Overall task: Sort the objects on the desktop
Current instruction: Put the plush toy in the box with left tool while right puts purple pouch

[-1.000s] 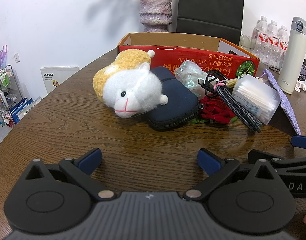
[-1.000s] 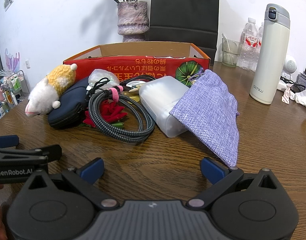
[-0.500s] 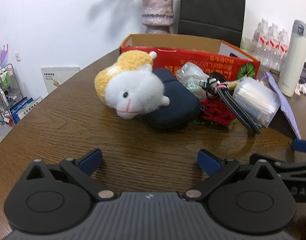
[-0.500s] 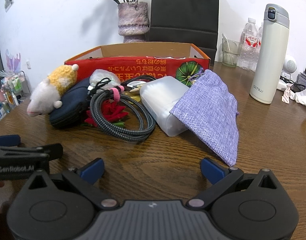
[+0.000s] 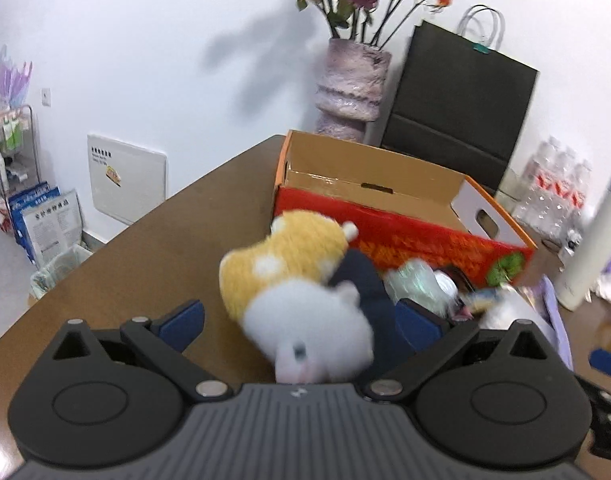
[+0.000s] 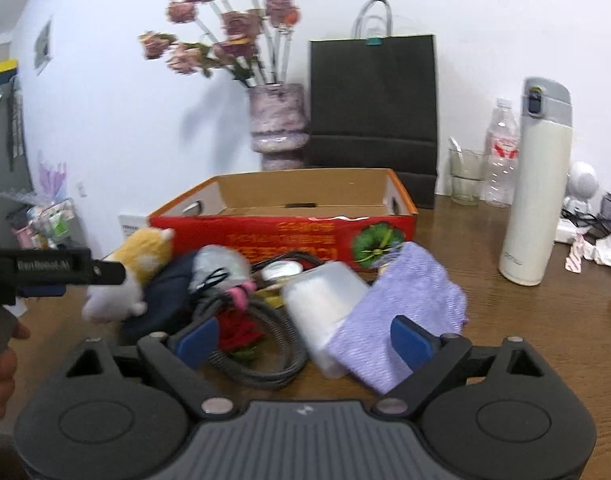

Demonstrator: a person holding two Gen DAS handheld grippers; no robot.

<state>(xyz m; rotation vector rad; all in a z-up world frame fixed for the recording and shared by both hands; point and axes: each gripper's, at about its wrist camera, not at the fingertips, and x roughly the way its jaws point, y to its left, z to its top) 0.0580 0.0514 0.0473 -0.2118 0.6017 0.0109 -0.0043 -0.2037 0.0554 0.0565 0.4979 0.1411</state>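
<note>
A yellow-and-white plush toy (image 5: 289, 276) lies on a navy pouch (image 5: 369, 292) in front of an open red cardboard box (image 5: 385, 216). My left gripper (image 5: 301, 320) hangs open over the plush, whose white head is between the fingers without touching the pads. My right gripper (image 6: 305, 340) is closing its jaws above a coiled braided cable (image 6: 265, 364), a red flower (image 6: 239, 332), a translucent plastic box (image 6: 325, 300) and a purple cloth pouch (image 6: 409, 304). Its pads press on nothing. A clear plastic bag (image 6: 217, 264) lies behind the cable.
Behind the cardboard box (image 6: 281, 232) stand a vase of dried roses (image 6: 277, 124) and a black paper bag (image 6: 373, 108). A white thermos (image 6: 533, 192), a water bottle (image 6: 501, 152) and a glass (image 6: 465, 176) stand at the right. A hand (image 6: 1, 364) shows at the left edge.
Both grippers have risen and moved in over the pile. The plush now lies between the left fingers. The right jaws have narrowed a little.
</note>
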